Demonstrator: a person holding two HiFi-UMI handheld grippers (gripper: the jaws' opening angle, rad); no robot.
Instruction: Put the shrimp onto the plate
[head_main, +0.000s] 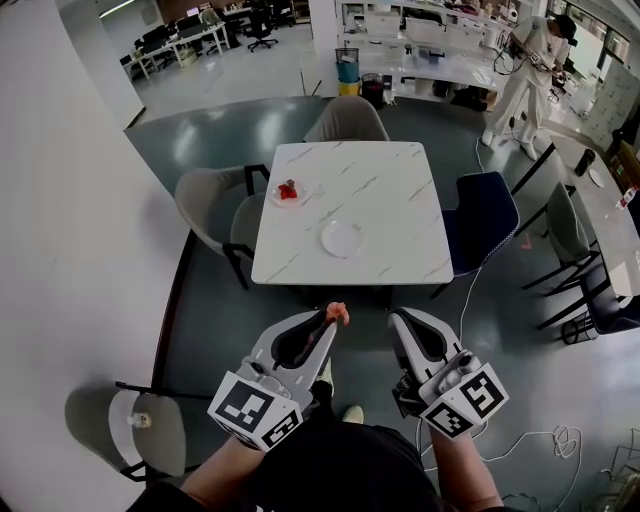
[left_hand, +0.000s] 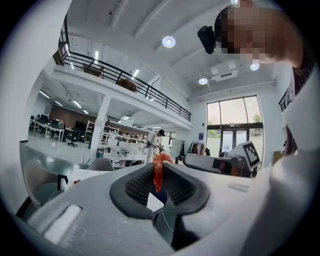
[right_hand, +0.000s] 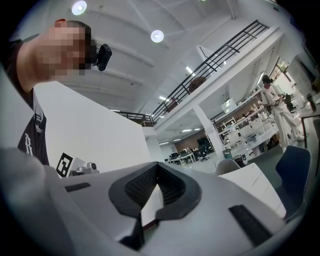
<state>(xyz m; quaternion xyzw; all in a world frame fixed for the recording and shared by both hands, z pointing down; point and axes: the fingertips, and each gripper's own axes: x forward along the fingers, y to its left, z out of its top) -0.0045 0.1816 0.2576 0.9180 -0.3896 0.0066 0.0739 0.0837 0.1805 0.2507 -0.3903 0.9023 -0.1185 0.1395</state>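
Note:
My left gripper (head_main: 333, 318) is shut on an orange shrimp (head_main: 338, 313), held in the air short of the near edge of the white marble table (head_main: 390, 200). In the left gripper view the shrimp (left_hand: 158, 170) hangs upright between the black pads (left_hand: 137, 186), with the left gripper (left_hand: 159, 175) tilted upward. An empty white plate (head_main: 342, 238) lies near the table's front. A smaller dish (head_main: 287, 196) at the table's left holds red shrimp (head_main: 289, 189). My right gripper (head_main: 398, 319) is alongside, its jaws together on nothing; in its own view the right gripper (right_hand: 157, 176) points up at the ceiling.
Grey chairs (head_main: 208, 205) stand at the table's left and far side, a dark blue chair (head_main: 484, 220) at its right. A cable (head_main: 545, 445) lies on the floor at right. A stool (head_main: 128, 428) stands at lower left. A person in white (head_main: 528, 75) is far back right.

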